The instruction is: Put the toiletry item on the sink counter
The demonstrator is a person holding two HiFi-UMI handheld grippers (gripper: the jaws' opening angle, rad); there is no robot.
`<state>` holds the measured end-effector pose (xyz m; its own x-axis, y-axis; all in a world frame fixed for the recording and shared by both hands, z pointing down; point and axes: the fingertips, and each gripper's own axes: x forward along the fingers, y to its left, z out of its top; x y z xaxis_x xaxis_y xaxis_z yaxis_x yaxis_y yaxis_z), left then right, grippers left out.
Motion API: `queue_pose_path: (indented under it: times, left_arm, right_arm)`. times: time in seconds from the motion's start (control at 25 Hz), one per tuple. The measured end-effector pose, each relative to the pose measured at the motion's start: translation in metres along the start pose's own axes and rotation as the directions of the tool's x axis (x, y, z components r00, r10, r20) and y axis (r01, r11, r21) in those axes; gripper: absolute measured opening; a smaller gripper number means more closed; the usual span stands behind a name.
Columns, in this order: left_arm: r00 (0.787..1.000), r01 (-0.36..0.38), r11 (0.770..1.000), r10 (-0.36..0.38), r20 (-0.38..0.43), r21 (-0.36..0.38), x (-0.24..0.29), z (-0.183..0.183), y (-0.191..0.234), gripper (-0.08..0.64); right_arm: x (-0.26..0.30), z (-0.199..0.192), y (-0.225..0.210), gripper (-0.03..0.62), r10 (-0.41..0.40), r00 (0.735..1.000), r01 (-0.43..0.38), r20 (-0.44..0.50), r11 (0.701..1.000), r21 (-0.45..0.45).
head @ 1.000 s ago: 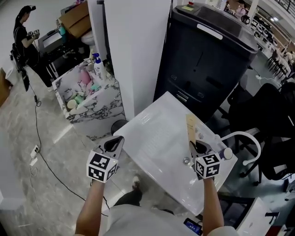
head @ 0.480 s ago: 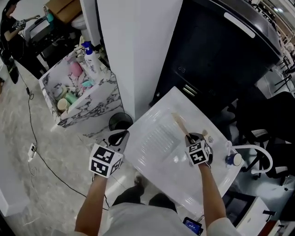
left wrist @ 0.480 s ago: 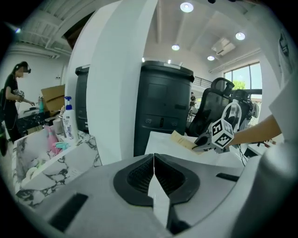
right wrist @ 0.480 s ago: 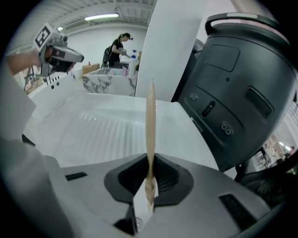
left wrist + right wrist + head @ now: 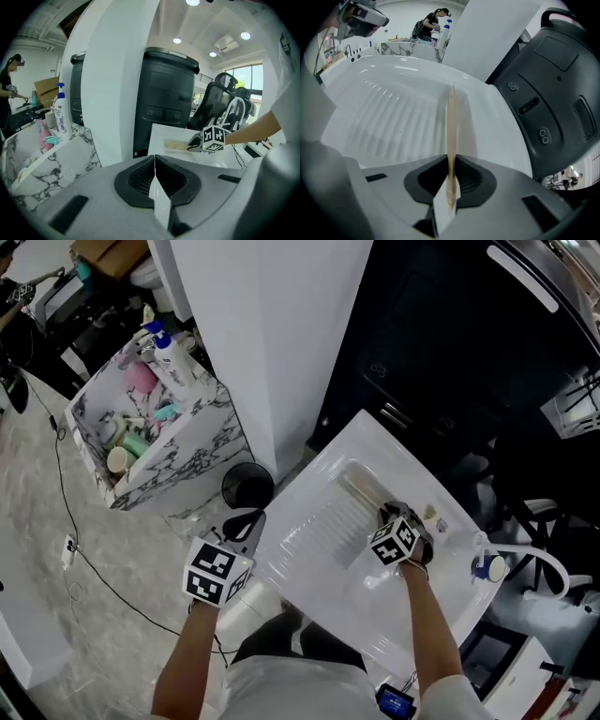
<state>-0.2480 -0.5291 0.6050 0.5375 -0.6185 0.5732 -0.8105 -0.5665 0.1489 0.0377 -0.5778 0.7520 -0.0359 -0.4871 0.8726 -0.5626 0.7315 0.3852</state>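
Observation:
A flat tan packet (image 5: 360, 486) lies low over the white sink counter (image 5: 309, 531), angled toward the far left. My right gripper (image 5: 388, 515) has its near end between the jaws, which are opening; the pads still touch the packet (image 5: 451, 123). In the right gripper view it stands on edge over the ribbed sink surface (image 5: 389, 112). My left gripper (image 5: 246, 523) hangs left of the sink's front corner, shut and with nothing in it. From the left gripper view (image 5: 154, 169) the right gripper (image 5: 196, 142) and the packet (image 5: 175, 146) show over the sink.
A marble-patterned box (image 5: 192, 460) with several bottles stands at the left on the floor. A small black bin (image 5: 247, 486) sits by the white pillar (image 5: 272, 334). A large black machine (image 5: 450, 362) rises behind the sink. A curved white faucet (image 5: 539, 563) is at the right.
My right gripper has carried the packet leftward and down, from upright near the faucet to lying low over the sink. The left gripper has barely moved.

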Motion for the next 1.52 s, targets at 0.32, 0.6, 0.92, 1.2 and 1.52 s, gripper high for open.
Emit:
queue_pose_path:
  times: [0.32,0.6,0.92,1.2,1.52]
  left_arm:
    - [1.000,0.029,0.999,-0.029,0.009,-0.014,0.010,0.007,0.001,0.011]
    - [0.999,0.043,0.999,-0.043,0.004,-0.003,0.015,0.015,-0.003,0.011]
    - [0.997,0.081,0.997,-0.081,0.019,0.021,0.023,0.026,-0.030,0.011]
    - [0.995,0.070,0.996,-0.074,0.059,0.063,0.012,0.038,-0.077,0.011]
    - [0.991,0.019,0.994,-0.033,0.131,0.103,-0.031,0.055,-0.138,0.011]
  right_arm:
    - [0.012,0.013,0.010,0.100,0.073,0.996,-0.076,0.047,0.995,0.068]
    - [0.006,0.019,0.014,0.124,0.134,0.987,-0.145,0.093,0.981,0.128]
    - [-0.030,0.011,0.011,0.138,0.140,0.967,-0.208,0.213,0.915,0.344]
    - [-0.102,-0.020,0.003,0.110,0.048,0.935,-0.231,0.351,0.832,0.505]
    - [-0.206,-0.074,-0.013,-0.002,-0.128,0.902,-0.121,0.412,0.842,0.525]
